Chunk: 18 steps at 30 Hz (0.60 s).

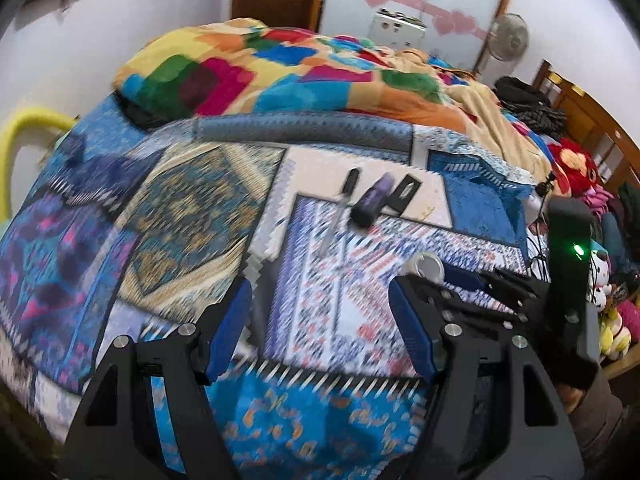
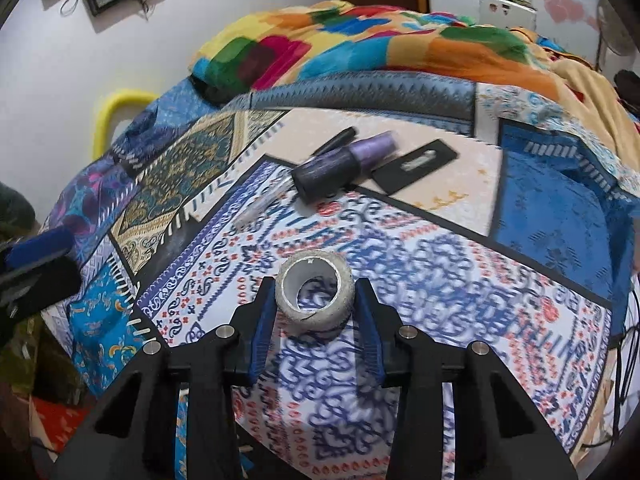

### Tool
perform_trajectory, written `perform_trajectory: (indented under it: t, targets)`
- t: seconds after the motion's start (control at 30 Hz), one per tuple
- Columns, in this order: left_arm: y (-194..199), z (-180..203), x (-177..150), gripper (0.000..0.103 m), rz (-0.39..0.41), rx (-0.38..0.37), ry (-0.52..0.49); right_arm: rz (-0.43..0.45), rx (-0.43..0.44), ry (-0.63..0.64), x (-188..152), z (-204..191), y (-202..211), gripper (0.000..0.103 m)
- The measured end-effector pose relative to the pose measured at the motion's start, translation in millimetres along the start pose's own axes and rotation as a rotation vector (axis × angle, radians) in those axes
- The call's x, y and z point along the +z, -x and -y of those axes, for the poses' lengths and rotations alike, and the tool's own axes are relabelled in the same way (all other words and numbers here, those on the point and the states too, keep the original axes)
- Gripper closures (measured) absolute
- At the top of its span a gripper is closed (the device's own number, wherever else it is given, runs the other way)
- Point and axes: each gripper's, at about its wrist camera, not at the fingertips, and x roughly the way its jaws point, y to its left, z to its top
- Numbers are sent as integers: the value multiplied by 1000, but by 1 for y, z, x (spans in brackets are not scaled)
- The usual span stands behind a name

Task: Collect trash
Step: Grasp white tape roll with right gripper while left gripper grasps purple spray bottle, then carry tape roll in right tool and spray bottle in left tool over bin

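A worn grey tape roll [image 2: 316,314] with a white core stands on edge on the patterned bed cover [image 2: 440,264]. My right gripper [image 2: 314,285] has a blue pad against each side of it, shut on the roll. Farther back lie a purple and black bottle [image 2: 344,160], a slim black-handled tool [image 2: 338,139] and a flat black card [image 2: 416,166]. In the left wrist view my left gripper [image 1: 320,286] hovers open over the cover with nothing between its fingers. There the bottle [image 1: 374,200] lies ahead, and the roll [image 1: 426,268] shows to the right.
A bunched multicoloured blanket [image 1: 280,72] fills the far side of the bed. Stuffed toys [image 1: 576,168] and dark clothes pile up by the wooden headboard [image 1: 592,120] on the right. A yellow rail [image 1: 24,128] stands at the left edge, and cables [image 1: 536,248] hang at the right.
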Motion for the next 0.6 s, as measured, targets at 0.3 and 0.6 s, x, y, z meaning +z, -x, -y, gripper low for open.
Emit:
perform_trajectory:
  t: [0.3,0.6]
  targets:
    - [-63,34,52,58,-12,-120,-69,64,-72,-83,-1,64,38,67]
    - [-123,58,67,76,-60,-51,-168,91,-78,-137,-2,97,49,67]
